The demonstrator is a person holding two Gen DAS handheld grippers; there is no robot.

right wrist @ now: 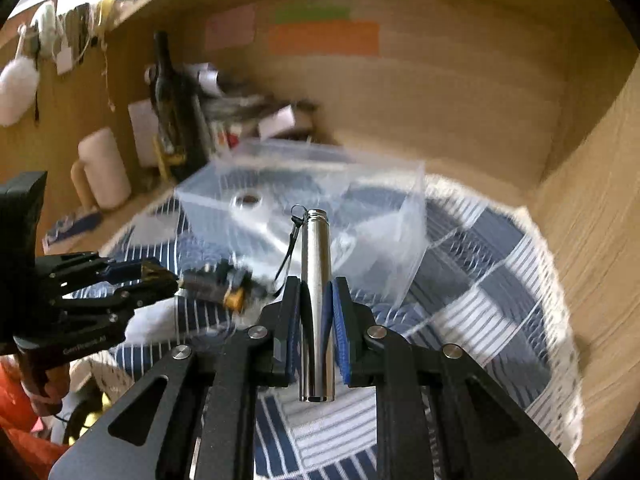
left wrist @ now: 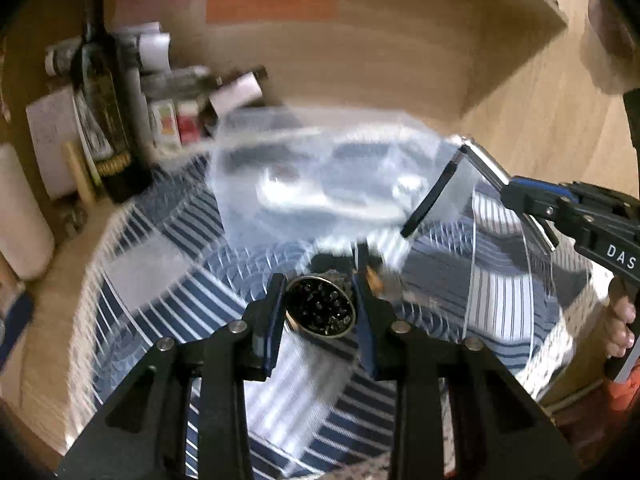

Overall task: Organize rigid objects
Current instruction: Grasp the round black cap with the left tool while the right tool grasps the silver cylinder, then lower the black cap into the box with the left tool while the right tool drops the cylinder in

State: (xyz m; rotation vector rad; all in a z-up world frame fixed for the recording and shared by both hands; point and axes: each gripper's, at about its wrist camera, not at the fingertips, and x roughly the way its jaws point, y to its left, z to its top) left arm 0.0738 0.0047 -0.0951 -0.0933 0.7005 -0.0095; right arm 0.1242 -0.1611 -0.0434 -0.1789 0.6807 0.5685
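Observation:
My left gripper (left wrist: pixel 320 284) is shut on a dark round part with a brass rim (left wrist: pixel 320 306), its perforated face toward the camera. It also shows in the right wrist view (right wrist: pixel 216 280), blurred, at the left gripper's (right wrist: pixel 172 276) tips. My right gripper (right wrist: pixel 316 284) is shut on a silver metal tube (right wrist: pixel 317 280) with a black wrist strap (right wrist: pixel 290 246) at its far end. In the left wrist view the right gripper (left wrist: pixel 516 204) holds the tube (left wrist: pixel 486 162) above a clear plastic box (left wrist: pixel 320 172). The box (right wrist: pixel 312 200) stands on a blue-and-white patterned cloth (right wrist: pixel 480 280).
A dark glass bottle (left wrist: pixel 102 92) stands at the back left among small boxes and white rolls (left wrist: pixel 152 48). A white cylinder (right wrist: pixel 104 168) stands by the left wall. Wooden walls (right wrist: pixel 500 100) enclose the back and right. Both views are motion-blurred.

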